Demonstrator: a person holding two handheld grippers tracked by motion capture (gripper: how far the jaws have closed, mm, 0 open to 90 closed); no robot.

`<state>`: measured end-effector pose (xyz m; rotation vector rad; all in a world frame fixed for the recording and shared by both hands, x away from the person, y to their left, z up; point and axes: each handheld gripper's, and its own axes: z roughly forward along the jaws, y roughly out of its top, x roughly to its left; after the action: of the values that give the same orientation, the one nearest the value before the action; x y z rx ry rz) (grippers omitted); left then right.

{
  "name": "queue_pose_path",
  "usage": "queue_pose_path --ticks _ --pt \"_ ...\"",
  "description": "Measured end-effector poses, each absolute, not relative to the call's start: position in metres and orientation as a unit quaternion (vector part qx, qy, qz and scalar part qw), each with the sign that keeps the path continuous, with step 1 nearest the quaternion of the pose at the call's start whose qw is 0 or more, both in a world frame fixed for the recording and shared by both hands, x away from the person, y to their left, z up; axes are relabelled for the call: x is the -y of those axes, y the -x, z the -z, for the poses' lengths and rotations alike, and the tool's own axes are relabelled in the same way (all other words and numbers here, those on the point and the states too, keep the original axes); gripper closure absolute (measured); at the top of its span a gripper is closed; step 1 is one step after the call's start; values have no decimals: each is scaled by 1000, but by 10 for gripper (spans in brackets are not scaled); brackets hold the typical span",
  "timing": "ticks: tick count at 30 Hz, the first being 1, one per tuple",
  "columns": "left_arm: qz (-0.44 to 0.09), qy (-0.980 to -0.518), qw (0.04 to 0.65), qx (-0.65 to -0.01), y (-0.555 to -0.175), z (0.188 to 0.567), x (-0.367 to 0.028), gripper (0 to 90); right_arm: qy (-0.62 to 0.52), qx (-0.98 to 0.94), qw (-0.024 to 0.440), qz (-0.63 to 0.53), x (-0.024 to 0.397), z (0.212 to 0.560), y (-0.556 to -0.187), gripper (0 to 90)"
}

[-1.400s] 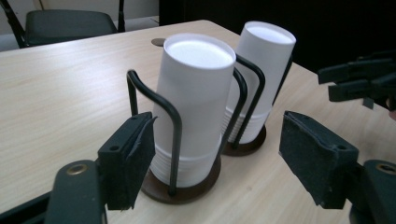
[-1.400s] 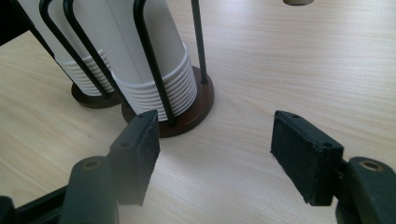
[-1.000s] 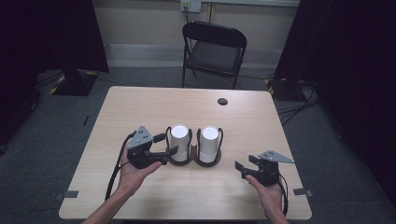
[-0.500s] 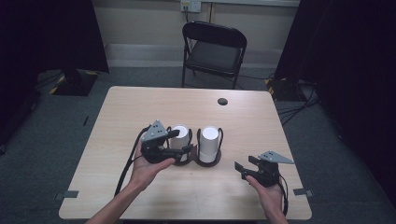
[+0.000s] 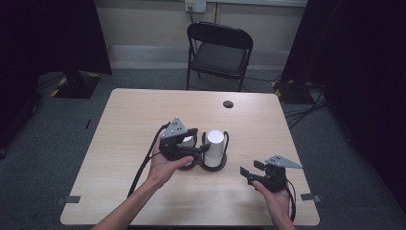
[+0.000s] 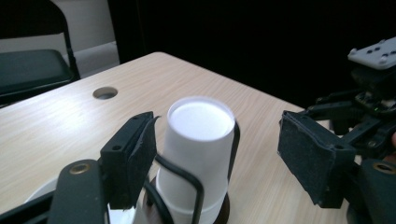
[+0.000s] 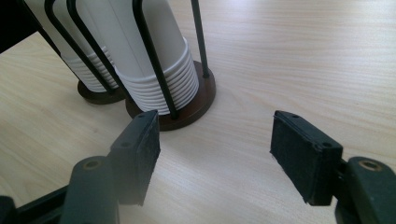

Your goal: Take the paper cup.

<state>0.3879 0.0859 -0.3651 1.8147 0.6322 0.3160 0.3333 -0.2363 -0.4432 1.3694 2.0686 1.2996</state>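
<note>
- Far left of the action, a black cable trails from the left gripper down off the table; if it drags across the wood it could tug the hand off line.
- The left gripper hangs over the near-left cup stack, released, jaws spread wide, reaching toward the right cup stack.
- From the left gripper view, that right stack sits between the two pads, white top cup up, and neither pad looks to be touching it.
- Risk here, as I judge it: the left pad is just beside a black wire upright of the holder. Close now and the jaw could catch the wire instead of paper, and the whole stand would tip or slide.
- Second risk: the cups are thin and nested tight, so a hard squeeze could crush the top one or lift several together.
- The two holders stand touching, side by side, near the table's middle; the round brown base shows under the ribbed cup rims in the right gripper view.
- Over to the right, the right gripper hovers low near the front edge, well apart from the cups, also released, empty, jaws wide.
- Nothing steadies the stand, so any sideways pull from the left could walk it across the table.
</note>
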Motion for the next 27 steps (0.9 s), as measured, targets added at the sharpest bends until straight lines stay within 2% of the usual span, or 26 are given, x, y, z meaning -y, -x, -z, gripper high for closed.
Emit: queue_pose_path --ticks 27 --pt "-104 -806 516 -269 -431 373 -46 210 -459 -737 172 -465 232 442 -330 327"
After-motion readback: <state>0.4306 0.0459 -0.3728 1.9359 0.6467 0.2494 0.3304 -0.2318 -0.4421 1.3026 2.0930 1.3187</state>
